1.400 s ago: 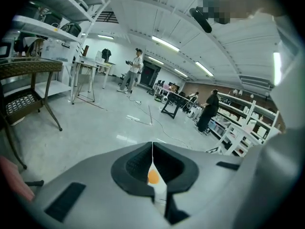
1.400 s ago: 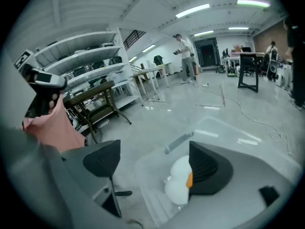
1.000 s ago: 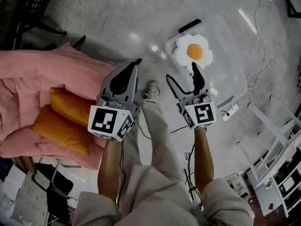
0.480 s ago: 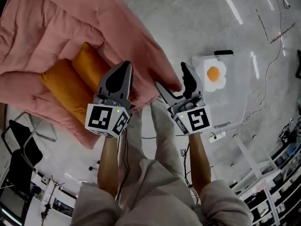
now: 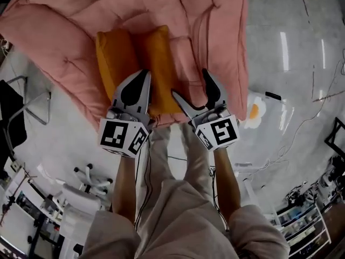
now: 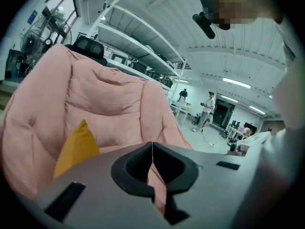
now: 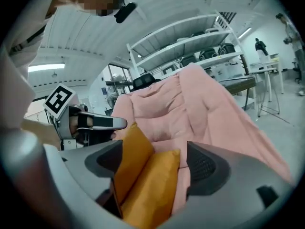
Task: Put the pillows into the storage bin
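The room was a wide workshop with a glossy grey floor (image 5: 291, 36) and white shelving racks (image 6: 138, 37) along its far side. Most of the head view was taken up by a big pink quilted lounger (image 5: 161, 15), which stood on the floor directly ahead of the person's legs. To its right, well apart from both grippers, a clear storage bin (image 5: 276, 112) sat on the floor with a fried-egg pillow (image 5: 253, 112) in it. Two orange pillows lay side by side in the lounger's hollow, touching along their long edges: the left orange pillow (image 5: 113, 58) and the right orange pillow (image 5: 156, 58).

The right gripper (image 5: 190, 83) hung over the lounger's near edge with its jaws spread wide. They had just been opening a little further. Its own view framed both orange pillows between the jaws, but neither pad pressed on them. The left gripper (image 5: 144, 73) pointed at the pillows from beside it, its jaws closed to a thin seam with nothing held.
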Available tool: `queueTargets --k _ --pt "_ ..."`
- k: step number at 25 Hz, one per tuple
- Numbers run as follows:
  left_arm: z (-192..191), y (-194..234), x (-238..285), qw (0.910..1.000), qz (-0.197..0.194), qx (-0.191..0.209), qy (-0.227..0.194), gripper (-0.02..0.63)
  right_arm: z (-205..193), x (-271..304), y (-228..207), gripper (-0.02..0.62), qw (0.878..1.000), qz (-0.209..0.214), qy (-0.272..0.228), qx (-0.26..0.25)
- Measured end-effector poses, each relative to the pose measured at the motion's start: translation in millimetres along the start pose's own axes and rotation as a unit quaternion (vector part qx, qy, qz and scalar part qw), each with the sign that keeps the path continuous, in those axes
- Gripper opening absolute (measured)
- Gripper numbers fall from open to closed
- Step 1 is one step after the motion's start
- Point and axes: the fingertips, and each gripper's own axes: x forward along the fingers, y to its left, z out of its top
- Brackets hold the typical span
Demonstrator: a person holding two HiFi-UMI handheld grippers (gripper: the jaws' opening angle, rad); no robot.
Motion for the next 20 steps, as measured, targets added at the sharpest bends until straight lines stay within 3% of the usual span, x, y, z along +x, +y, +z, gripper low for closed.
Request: queueTargets --k 6,12,16,20 --pt "16 76 -62 0.9971 0.062 -0.032 -0.030 0.012 1 68 80 0.426 0.997 0.072 0.031 -0.012" --pt "17 134 -110 0.9910 0.111 -0.056 -0.050 0.012 -23 128 136 0.467 0.990 0.110 0.083 -0.006" --pt "13 159 -134 0.9872 0.133 -0.067 -0.058 0.012 -49 164 158 0.536 0.988 0.112 0.106 0.015" --pt "9 169 -145 0.9854 0.140 -0.076 -0.059 0.012 -79 190 159 0.577 0.987 0.074 0.142 0.014"
